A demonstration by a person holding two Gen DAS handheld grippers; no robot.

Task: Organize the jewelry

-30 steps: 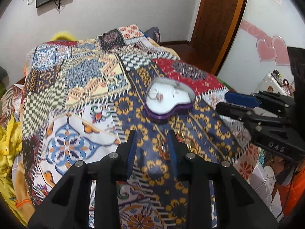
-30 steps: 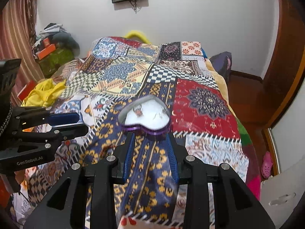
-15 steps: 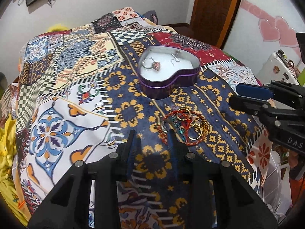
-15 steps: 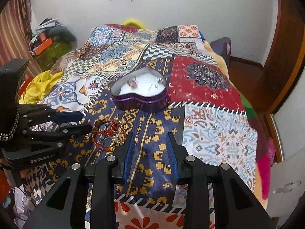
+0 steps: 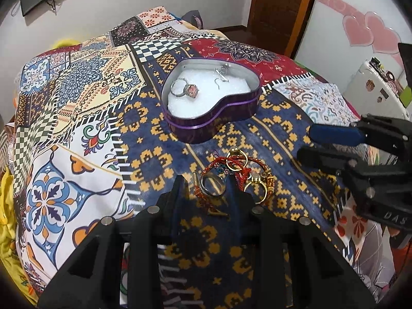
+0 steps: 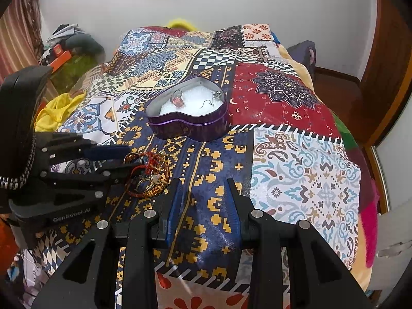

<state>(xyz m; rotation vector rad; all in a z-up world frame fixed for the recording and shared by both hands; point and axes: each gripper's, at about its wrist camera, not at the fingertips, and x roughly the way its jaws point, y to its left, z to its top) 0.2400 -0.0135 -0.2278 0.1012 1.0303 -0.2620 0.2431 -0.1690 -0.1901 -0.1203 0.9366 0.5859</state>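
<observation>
A purple heart-shaped tin [image 5: 219, 126] [image 6: 188, 126] sits open on the patchwork bedspread. On its white lining lie a silver ring with a pink stone [image 5: 184, 90] and silver earrings [image 5: 221, 76]. In front of the tin is a small heap of jewelry [image 5: 237, 167] [image 6: 149, 172]: red cord bracelets, gold rings and a silver ring [image 5: 212, 185]. My left gripper [image 5: 206, 182] [image 6: 128, 158] hovers open just over the heap's near edge, gripping nothing. My right gripper [image 6: 203, 184] [image 5: 305, 143] stands open to the right of the heap, over bare bedspread.
The bedspread [image 6: 296, 159] covers the whole bed, which falls away at the right and front. Yellow cloth [image 6: 54, 110] and clutter [image 6: 67, 49] lie to the left. A wooden door [image 5: 278, 7] and a white cabinet [image 5: 378, 87] stand to the right.
Both grippers have sunk toward the bed and tipped downward. The heap of jewelry has come into view by the left fingertips. Both jaws keep the same gap.
</observation>
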